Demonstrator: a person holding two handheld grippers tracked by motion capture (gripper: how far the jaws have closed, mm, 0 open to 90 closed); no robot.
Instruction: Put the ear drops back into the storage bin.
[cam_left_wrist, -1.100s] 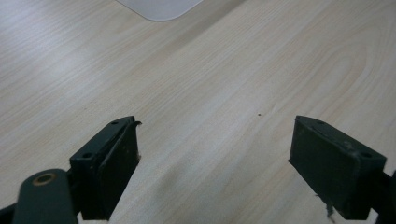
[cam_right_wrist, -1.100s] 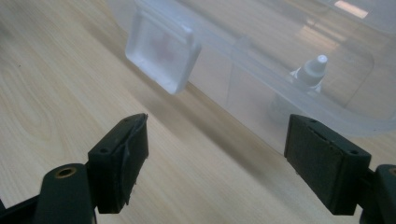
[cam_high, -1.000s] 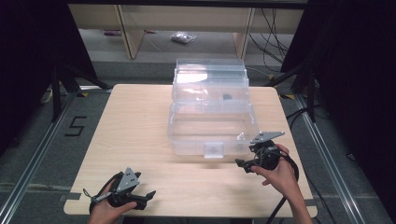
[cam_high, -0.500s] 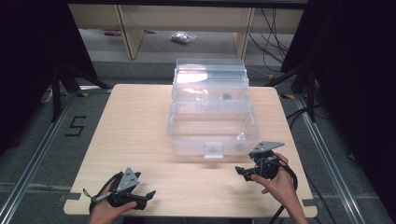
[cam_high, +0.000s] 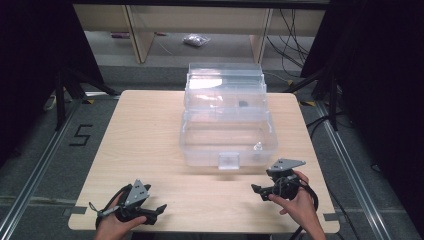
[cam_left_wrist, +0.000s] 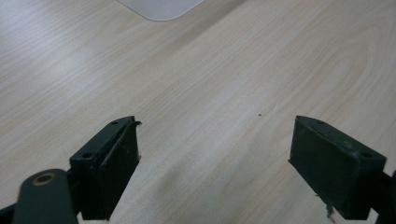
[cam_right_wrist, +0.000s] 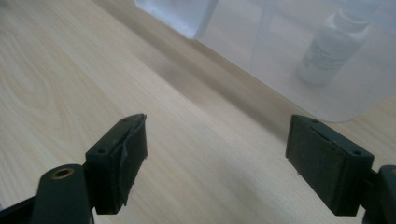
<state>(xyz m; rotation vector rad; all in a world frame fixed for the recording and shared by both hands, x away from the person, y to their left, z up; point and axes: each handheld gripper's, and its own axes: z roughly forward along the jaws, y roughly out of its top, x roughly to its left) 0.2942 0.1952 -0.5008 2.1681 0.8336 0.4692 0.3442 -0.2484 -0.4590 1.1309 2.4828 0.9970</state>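
A clear plastic box (cam_high: 227, 125) with tiered open trays stands in the middle of the wooden table (cam_high: 150, 140). A small white bottle (cam_high: 258, 147) stands inside its front right corner, seen through the wall as the bottle (cam_right_wrist: 329, 46). A small dark item (cam_high: 242, 104) lies in an upper tray. My left gripper (cam_high: 159, 209) rests at the table's front left, open, its jaws wide over bare wood (cam_left_wrist: 215, 121). My right gripper (cam_high: 256, 190) is at the front right, open, just short of the box wall (cam_right_wrist: 261, 60), with nothing between its jaws.
The box's front latch (cam_high: 228, 161) faces the table's front edge. Beyond the table stand shelving uprights and a small bag (cam_high: 195, 40) on the floor. Cables (cam_high: 300, 35) hang at the back right. Metal rails (cam_high: 30, 175) run along both sides of the table.
My right gripper has drawn back from the box's front right corner toward the table's front edge. The left gripper has stayed where it was.
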